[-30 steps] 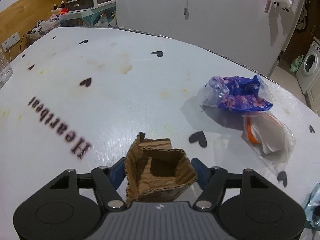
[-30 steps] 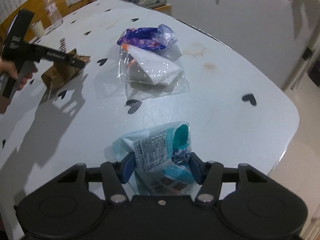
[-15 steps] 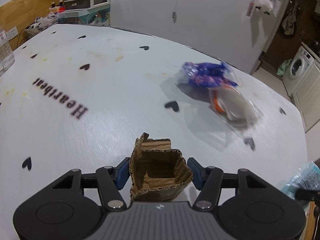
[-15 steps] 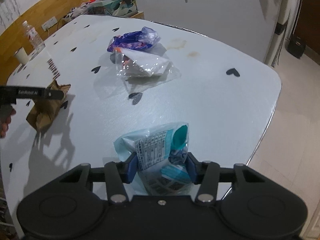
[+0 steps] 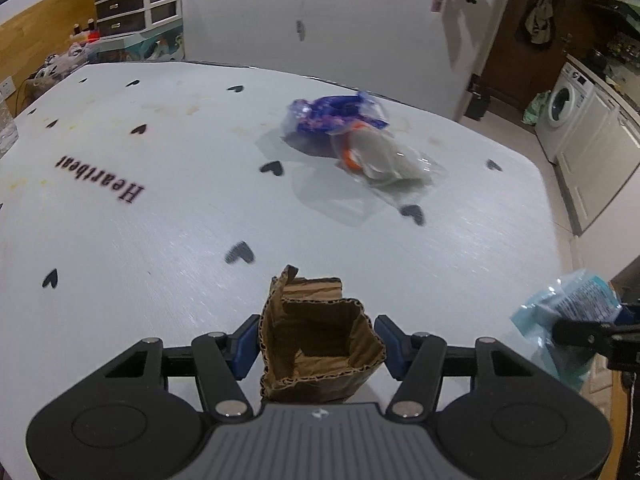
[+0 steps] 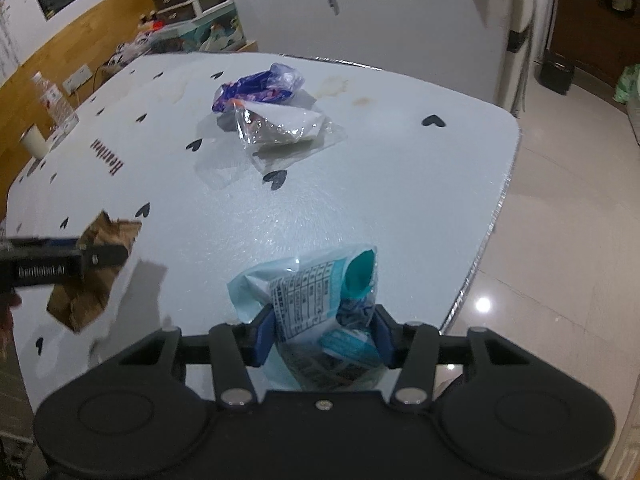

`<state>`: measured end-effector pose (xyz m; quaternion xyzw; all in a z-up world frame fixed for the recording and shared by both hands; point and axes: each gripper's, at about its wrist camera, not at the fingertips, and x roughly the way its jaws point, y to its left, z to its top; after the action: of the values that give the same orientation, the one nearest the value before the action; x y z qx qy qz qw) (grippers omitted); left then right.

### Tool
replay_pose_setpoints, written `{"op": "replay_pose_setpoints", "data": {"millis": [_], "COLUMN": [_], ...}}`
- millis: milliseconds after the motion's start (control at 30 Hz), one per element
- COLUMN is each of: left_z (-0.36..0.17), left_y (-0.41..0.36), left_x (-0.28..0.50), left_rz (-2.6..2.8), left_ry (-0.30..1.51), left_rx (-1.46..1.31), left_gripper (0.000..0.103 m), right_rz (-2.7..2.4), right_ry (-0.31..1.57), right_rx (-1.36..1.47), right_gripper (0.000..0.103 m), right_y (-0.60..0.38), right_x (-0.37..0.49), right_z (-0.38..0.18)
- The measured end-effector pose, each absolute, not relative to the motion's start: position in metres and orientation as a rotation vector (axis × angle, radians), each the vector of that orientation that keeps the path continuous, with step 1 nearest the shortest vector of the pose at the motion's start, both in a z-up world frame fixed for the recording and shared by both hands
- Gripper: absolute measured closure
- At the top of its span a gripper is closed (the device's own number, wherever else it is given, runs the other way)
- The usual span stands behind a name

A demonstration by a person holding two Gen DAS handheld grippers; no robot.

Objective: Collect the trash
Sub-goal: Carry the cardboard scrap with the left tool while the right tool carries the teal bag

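My left gripper is shut on a crumpled brown cardboard piece, held clear of the white heart-print table. My right gripper is shut on a light-blue plastic wrapper, lifted near the table's right edge. In the right wrist view the left gripper and its cardboard piece hang at the left. A purple flowered bag and a clear plastic bag with orange and white contents lie together further back on the table.
A water bottle and a white cup stand at the table's far left edge. The table edge drops to a tiled floor on the right. A washing machine stands beyond.
Both grippers rose and drew back from the middle of the table with their loads. The left one moved right, nearer the right one. The right gripper rolled, so its view tilted.
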<state>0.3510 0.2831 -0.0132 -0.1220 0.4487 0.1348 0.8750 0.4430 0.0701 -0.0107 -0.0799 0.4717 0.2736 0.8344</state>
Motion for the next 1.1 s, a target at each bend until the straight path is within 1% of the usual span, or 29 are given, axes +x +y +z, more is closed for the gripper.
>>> {"op": "replay_pose_setpoints", "data": {"millis": [300,733,1100], "left_z": [-0.009,0.001,-0.012], "left_y": [0.243,0.169,0.096], "left_x": [0.328,0.299,0.271], "left_rz": [0.263,0.294,0.279], "left_ry": [0.936,0.883,0.837], "left_rx": [-0.256,-0.275,-0.396], "left_gripper": [0.042,0.042,0.042], "right_rz": [0.525,0.513,0.524], "right_ry": [0.972,0.937,0.945], "right_rx": [-0.138,-0.124,-0.165], "right_gripper": [0.052,0.052,0.052], "right_y": [0.049,-0.003,-0.060], "right_x": [0.412,0.378,0.362], "right_z": [-0.003,0.008,0.007]}}
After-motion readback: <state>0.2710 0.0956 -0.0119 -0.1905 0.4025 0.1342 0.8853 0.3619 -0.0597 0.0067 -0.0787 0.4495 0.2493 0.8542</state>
